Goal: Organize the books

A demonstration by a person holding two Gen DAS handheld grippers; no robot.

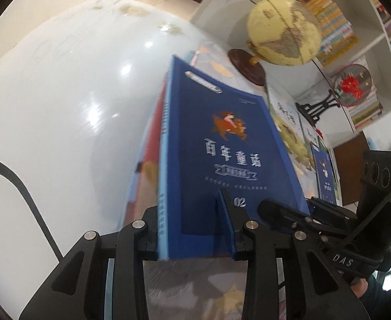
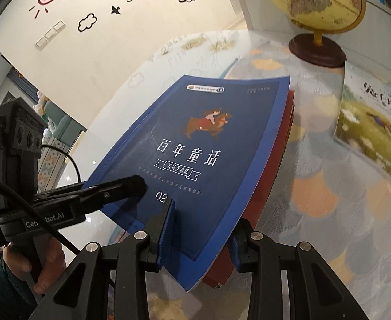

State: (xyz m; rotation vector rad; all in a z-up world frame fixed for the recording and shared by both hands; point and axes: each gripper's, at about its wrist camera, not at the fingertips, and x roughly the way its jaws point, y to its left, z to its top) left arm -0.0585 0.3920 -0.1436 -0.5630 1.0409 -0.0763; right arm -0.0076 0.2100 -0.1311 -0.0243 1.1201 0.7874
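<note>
Books (image 2: 195, 160) — a blue one atop a red one — hang over the table (image 1: 48, 106), clamped by both grippers: left gripper (image 1: 195, 224) and right gripper (image 2: 200, 226). Judged mid-carry; next, lower them flat, toward twelve o'clock.

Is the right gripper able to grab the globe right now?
Probably not. The right gripper is clamped on the blue book and the red one under it, along with the left gripper. The globe stands farther back on the table.
</note>
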